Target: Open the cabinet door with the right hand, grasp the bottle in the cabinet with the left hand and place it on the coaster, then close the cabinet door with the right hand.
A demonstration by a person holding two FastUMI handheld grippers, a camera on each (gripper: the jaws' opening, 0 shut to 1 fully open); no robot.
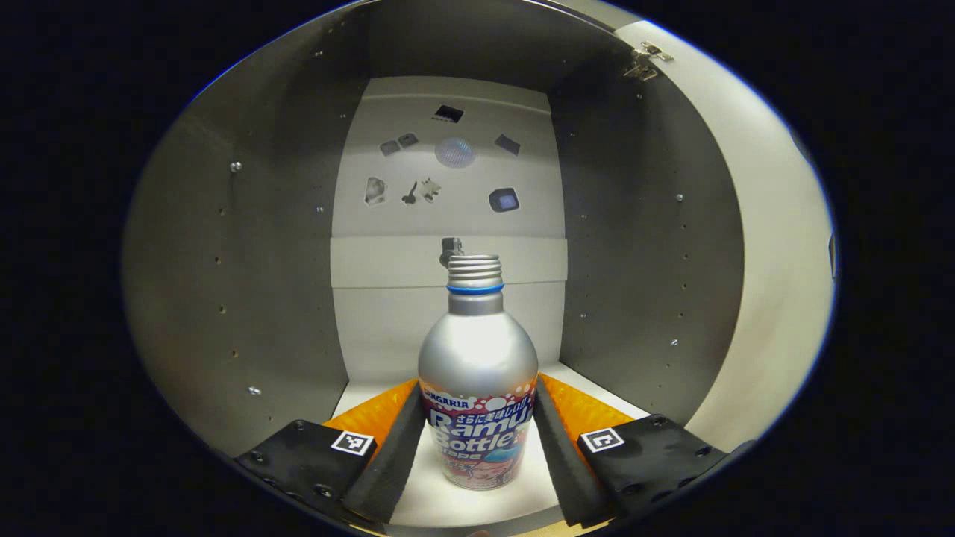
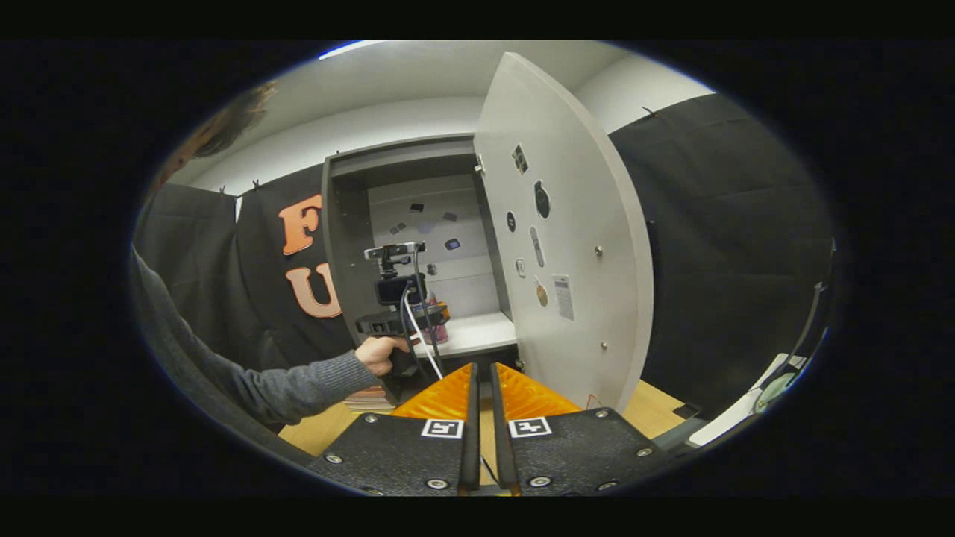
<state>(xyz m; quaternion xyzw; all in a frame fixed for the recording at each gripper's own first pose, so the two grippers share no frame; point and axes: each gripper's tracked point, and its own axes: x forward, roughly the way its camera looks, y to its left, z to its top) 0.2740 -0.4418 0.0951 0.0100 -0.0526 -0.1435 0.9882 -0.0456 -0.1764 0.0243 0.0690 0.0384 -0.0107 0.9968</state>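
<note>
A silver bottle (image 1: 477, 373) with a threaded neck and a printed label stands upright on the white shelf (image 1: 448, 500) inside the cabinet. My left gripper (image 1: 476, 384) is around its lower body, and both pads touch its sides. In the right gripper view the same gripper (image 2: 395, 298), held by a hand (image 2: 377, 354), reaches into the open cabinet (image 2: 343, 224), with a bit of the bottle (image 2: 442, 321) beside it. The cabinet door (image 2: 567, 246) stands swung wide open to the right. My right gripper (image 2: 482, 373) is shut on nothing, well back from the door.
Grey side walls (image 1: 246, 298) close in the shelf on both sides, and small stickers dot the back panel (image 1: 448, 209). A wooden tabletop (image 2: 656, 406) lies below the cabinet. A grey sleeve (image 2: 298, 388) crosses the left of the right gripper view.
</note>
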